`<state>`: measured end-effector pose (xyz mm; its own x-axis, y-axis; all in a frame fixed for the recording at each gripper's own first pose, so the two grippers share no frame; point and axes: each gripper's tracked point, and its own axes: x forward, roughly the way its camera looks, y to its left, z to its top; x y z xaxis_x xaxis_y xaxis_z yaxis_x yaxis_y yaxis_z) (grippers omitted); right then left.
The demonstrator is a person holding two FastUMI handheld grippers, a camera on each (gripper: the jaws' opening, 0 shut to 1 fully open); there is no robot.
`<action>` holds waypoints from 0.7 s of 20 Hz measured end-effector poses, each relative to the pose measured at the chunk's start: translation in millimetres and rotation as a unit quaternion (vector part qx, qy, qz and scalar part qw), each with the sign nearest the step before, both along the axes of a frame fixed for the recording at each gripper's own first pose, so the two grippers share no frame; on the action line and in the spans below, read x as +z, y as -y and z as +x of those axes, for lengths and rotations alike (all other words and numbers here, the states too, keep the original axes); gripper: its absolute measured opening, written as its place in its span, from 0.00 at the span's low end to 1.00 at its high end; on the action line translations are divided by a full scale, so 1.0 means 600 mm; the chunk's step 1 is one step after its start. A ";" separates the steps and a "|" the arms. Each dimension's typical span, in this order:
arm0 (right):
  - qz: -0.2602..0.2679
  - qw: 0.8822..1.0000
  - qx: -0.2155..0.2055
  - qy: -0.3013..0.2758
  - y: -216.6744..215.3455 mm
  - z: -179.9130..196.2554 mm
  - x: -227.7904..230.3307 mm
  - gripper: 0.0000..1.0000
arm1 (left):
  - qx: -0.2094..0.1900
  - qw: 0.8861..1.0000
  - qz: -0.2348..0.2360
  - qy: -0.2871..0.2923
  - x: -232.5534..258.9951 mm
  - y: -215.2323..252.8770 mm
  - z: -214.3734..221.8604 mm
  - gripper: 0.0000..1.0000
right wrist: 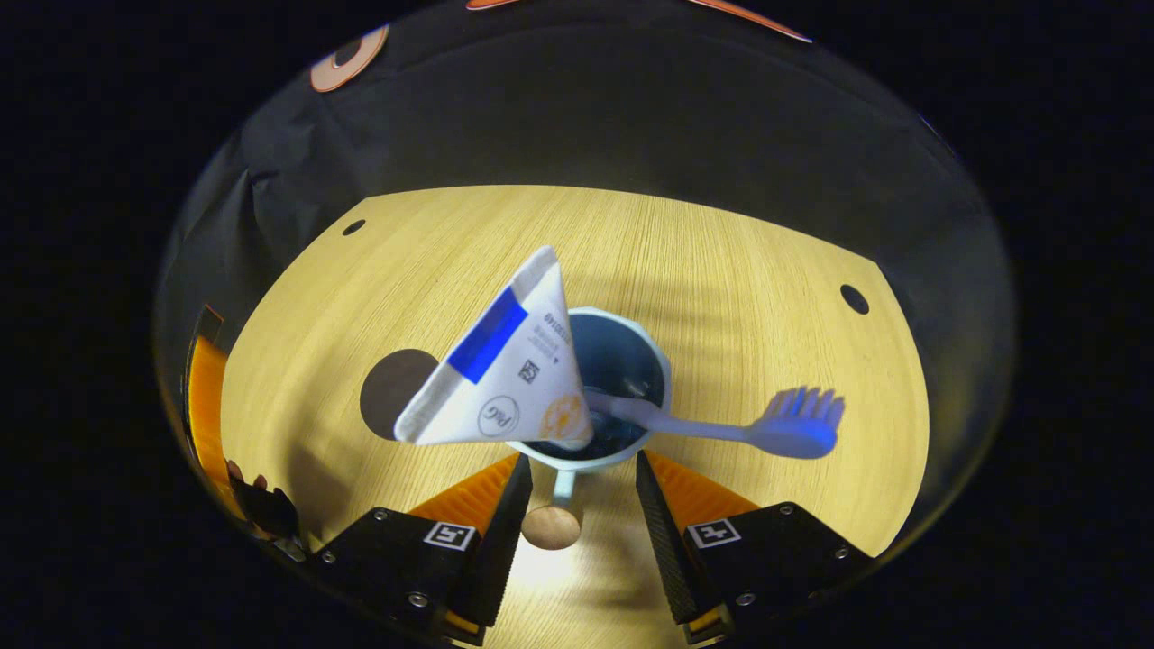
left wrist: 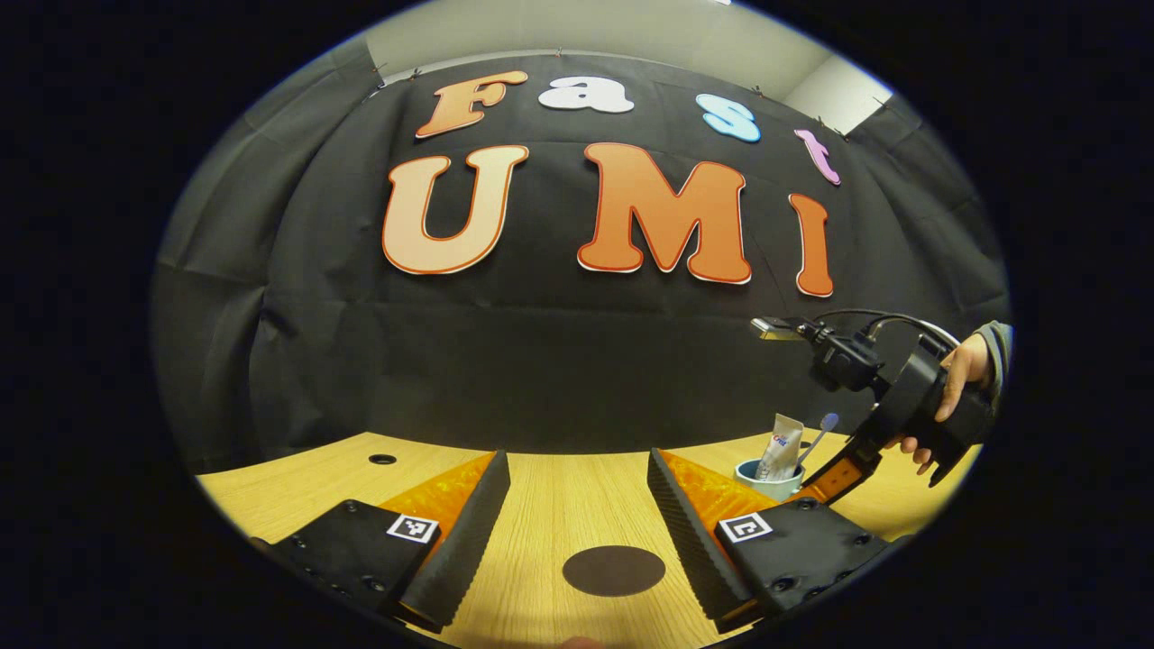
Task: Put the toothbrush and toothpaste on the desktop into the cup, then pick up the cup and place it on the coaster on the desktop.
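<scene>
A pale blue cup (right wrist: 663, 379) stands on the wooden table with a white toothpaste tube (right wrist: 505, 379) and a lilac toothbrush (right wrist: 793, 428) leaning out of it. In the right gripper view my right gripper (right wrist: 582, 464) is open just above the table, a finger on each side of the cup's handle (right wrist: 563, 491), not pressing it. The dark round coaster (right wrist: 388, 383) lies left of the cup, partly behind the tube. In the left gripper view the coaster (left wrist: 614, 571) lies between the fingers of my open left gripper (left wrist: 577, 460). The cup (left wrist: 768, 478) stands to the right with the right gripper (left wrist: 825, 487) at it.
A person's hand (left wrist: 960, 374) holds the right gripper's black body. The table (right wrist: 721, 261) has small round holes (right wrist: 854, 298) near its far corners. The black cloth wall stands right behind the table. The left gripper (right wrist: 203, 397) shows at the left edge of the right gripper view.
</scene>
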<state>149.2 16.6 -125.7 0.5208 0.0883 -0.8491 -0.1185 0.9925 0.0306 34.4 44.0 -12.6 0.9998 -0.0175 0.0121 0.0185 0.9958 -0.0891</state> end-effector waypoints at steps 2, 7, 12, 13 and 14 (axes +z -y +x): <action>-0.011 1.000 0.003 -0.012 0.002 0.001 -0.010 0.67 | 0.007 1.000 0.003 -0.006 -0.008 -0.006 -0.001 0.97; -0.006 1.000 -0.013 -0.028 -0.004 0.009 -0.025 0.28 | 0.004 1.000 0.002 -0.007 -0.006 -0.001 -0.007 0.97; -0.003 1.000 -0.018 -0.015 0.001 0.016 -0.022 0.24 | 0.008 1.000 0.012 -0.011 -0.010 -0.004 -0.006 0.97; -0.002 1.000 -0.016 -0.016 0.000 0.013 -0.022 0.24 | 0.009 1.000 0.012 -0.010 -0.008 -0.005 -0.007 0.97; -0.002 1.000 -0.013 -0.014 0.000 0.015 -0.021 0.24 | 0.010 1.000 0.011 -0.009 -0.006 -0.004 -0.006 0.97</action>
<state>158.0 16.6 -138.2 0.4984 0.0710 -0.8641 -0.0919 0.9954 0.0287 30.7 46.2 -16.1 1.0000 0.0028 -0.0059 -0.0032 0.9978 -0.0667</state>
